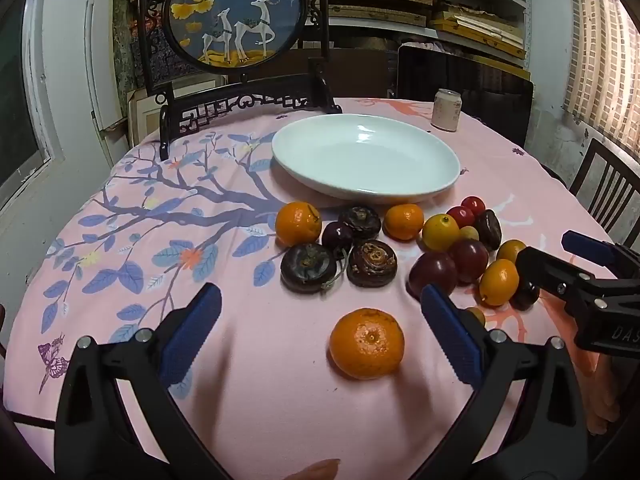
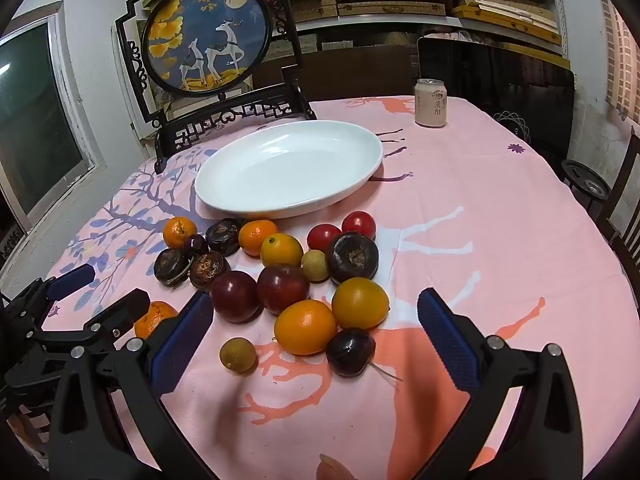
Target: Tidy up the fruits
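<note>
A white oval plate (image 1: 448,160) (image 2: 372,148) lies bare on the pink tablecloth, beyond a loose cluster of fruit. One mandarin (image 1: 367,343) sits apart, between the wide-spread blue pads of my left gripper (image 1: 320,328), untouched. My right gripper (image 2: 314,326) is open too, low over the near fruit: an orange kumquat (image 2: 305,327), a dark plum (image 2: 351,352) and a small longan (image 2: 237,354). Dark water chestnuts (image 1: 372,263), red plums (image 2: 283,288) and cherry tomatoes (image 2: 359,224) lie farther back. In the left wrist view the right gripper (image 1: 560,264) shows at the right edge.
A pale drink can (image 1: 447,110) (image 2: 430,103) stands at the table's far side. A dark carved screen with a round deer picture (image 1: 236,12) (image 2: 208,36) rises behind the plate. A chair back (image 1: 608,192) stands at the right. Shelves of boxes fill the back wall.
</note>
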Action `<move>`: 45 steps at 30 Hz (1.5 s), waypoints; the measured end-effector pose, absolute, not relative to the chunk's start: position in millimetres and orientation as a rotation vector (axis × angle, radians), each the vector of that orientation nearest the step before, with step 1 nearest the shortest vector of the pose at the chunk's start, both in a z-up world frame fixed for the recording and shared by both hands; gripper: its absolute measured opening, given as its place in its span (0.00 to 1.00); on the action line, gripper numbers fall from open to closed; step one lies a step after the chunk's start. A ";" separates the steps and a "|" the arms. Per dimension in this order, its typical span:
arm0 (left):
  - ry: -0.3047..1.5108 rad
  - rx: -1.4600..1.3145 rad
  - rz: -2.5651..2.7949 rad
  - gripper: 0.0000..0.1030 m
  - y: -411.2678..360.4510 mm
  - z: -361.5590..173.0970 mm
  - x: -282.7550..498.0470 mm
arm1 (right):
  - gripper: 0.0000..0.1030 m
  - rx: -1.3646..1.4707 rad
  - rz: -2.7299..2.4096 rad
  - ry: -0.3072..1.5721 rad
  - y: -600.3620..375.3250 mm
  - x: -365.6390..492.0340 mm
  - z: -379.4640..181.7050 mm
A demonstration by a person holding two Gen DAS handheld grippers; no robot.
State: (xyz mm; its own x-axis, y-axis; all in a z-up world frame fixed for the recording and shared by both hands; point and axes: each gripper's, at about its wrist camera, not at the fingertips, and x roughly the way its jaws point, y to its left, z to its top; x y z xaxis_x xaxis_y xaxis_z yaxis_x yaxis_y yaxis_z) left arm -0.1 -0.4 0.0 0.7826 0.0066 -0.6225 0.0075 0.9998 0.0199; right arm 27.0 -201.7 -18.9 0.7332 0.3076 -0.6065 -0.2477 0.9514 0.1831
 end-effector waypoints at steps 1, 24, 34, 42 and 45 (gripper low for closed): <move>0.672 0.022 0.000 0.98 -0.4 0.0 -0.1 | 0.99 0.092 0.306 0.683 -201.8 26.9 -18.8; 0.679 0.017 0.003 0.98 1.8 -1.3 0.1 | 0.99 0.096 0.308 0.683 -202.2 26.6 -18.6; 0.681 0.018 0.003 0.98 1.8 -1.0 0.3 | 0.99 0.097 0.308 0.681 -202.1 26.5 -18.4; 0.683 0.018 0.003 0.98 2.0 -1.3 0.3 | 0.99 0.099 0.309 0.684 -202.0 26.4 -18.3; 0.682 0.018 0.003 0.98 2.0 -2.6 1.0 | 0.99 0.099 0.308 0.684 -200.4 25.7 -19.1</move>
